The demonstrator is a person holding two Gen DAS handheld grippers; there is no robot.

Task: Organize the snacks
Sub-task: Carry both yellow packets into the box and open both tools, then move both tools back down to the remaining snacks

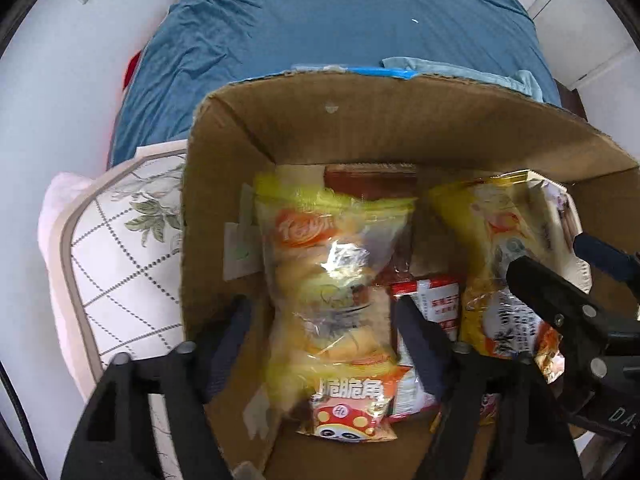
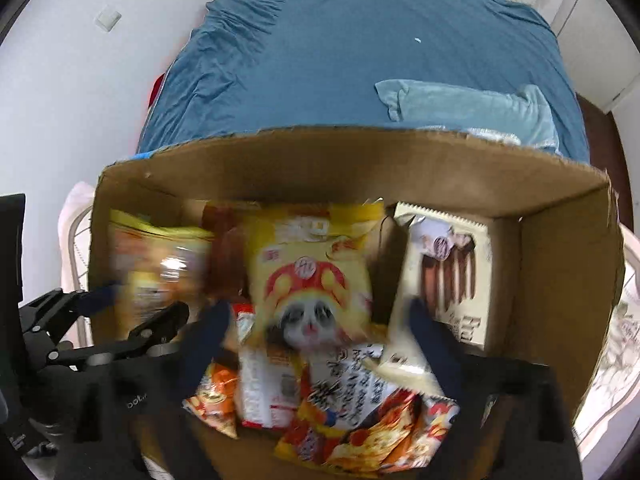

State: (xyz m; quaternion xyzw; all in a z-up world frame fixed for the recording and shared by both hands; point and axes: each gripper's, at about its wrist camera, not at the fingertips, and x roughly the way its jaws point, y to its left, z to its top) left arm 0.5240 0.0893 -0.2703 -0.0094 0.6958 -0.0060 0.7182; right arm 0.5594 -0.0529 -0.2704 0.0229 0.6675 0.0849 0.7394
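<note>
**Both grippers over the box, jaws apart, bags lying inside**

The left gripper (image 1: 324,320) points down into the cardboard box (image 1: 360,128). Its jaws stand moderately wide. A yellow snack bag (image 1: 332,280) lies between them, lengthwise along the box floor, its printed end nearest the camera. The pads do not appear to press on it; a gap shows on either side. One jaw sits at the box's side wall, the other just beside a red-and-white packet (image 1: 432,300) that lies on the far side of that jaw.

The right gripper (image 2: 316,328) also points down into the box, jaws spread wide. Between them lies a yellow bag with a cartoon face (image 2: 312,280), resting over an orange printed bag (image 2: 360,420) nearer the camera. Beyond one jaw a pale pack of chocolate sticks (image 2: 448,276) leans against the box's end wall. The picture is blurred, so contact cannot be ruled out, but no grip is evident.

Judgement: the step in hand is placing snacks in the box, and both bags look released. The box sits on a bed with a blue cover (image 2: 360,60).

The next move calls for lifting each gripper straight up, clear of the box walls, without dragging the loose bags. The two tools stand close together, so they should part as they rise. Whether more snacks remain outside the box cannot be told.
</note>
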